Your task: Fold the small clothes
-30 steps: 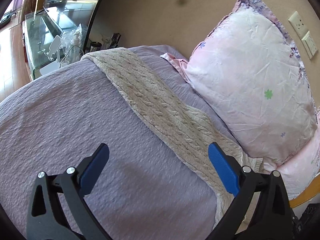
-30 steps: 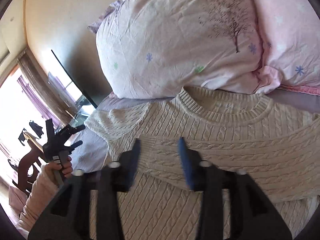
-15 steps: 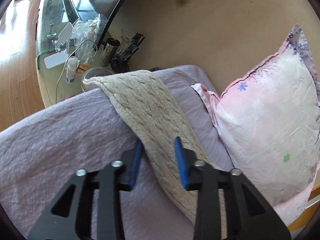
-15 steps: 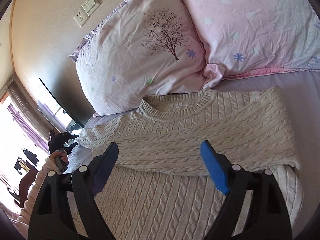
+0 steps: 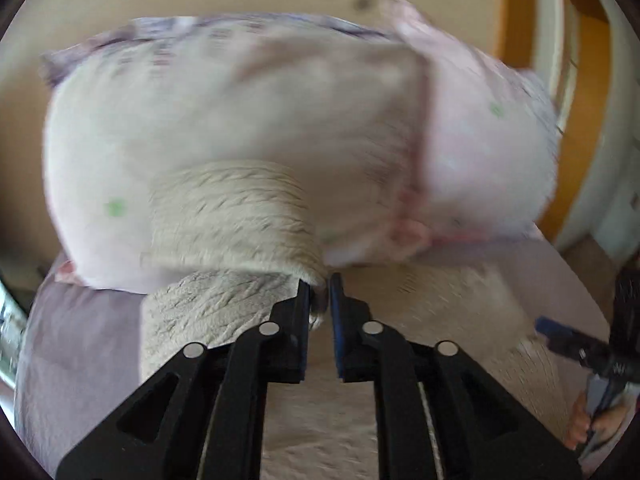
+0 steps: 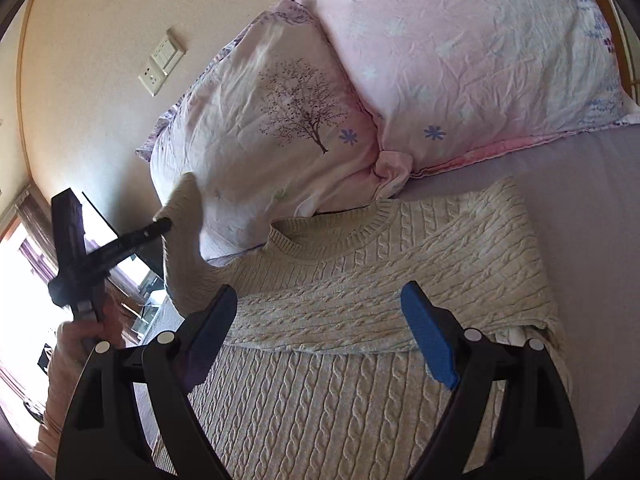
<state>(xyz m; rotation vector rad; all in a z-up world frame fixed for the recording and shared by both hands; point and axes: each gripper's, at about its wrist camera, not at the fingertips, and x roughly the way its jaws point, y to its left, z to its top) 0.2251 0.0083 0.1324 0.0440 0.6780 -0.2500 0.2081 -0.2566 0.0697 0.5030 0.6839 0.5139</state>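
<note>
Cream cable-knit sweater [image 6: 360, 288] spread on the lavender bedspread [image 6: 580, 208], neckline toward the two pink pillows [image 6: 460, 48]. Far sleeve already folded across the chest; body flat below it.

Changed in the last second — left gripper [image 5: 319, 292], then hovering wide open over the outstretched sleeve, now pinched shut on that sleeve's [image 5: 240, 216] edge and swung up and inward. Half a second ago, fingers narrowed around the knit on the bed; now sleeve off the surface, draped in an arc in front of the pillows. Left view smeared with motion blur, so mid-swing, not settled. From the right view, same sleeve [image 6: 182, 240] seen hanging upright from the left tool beside the tree-print pillow [image 6: 280, 120].

Right gripper [image 6: 320, 336] low over the chest fold, fingers wide apart, holding nothing — opened up from the near-closed stance a second back, and the right-side fold lies where released.

Meaning for the task: second sleeve fold under way, roughly the middle of the job. Likely next — lay the sleeve across the chest over the first fold, release, then fold the body. Risk: knit is heavy and floppy; a thin edge pinch may slip or drag the shoulder out of line.
</note>
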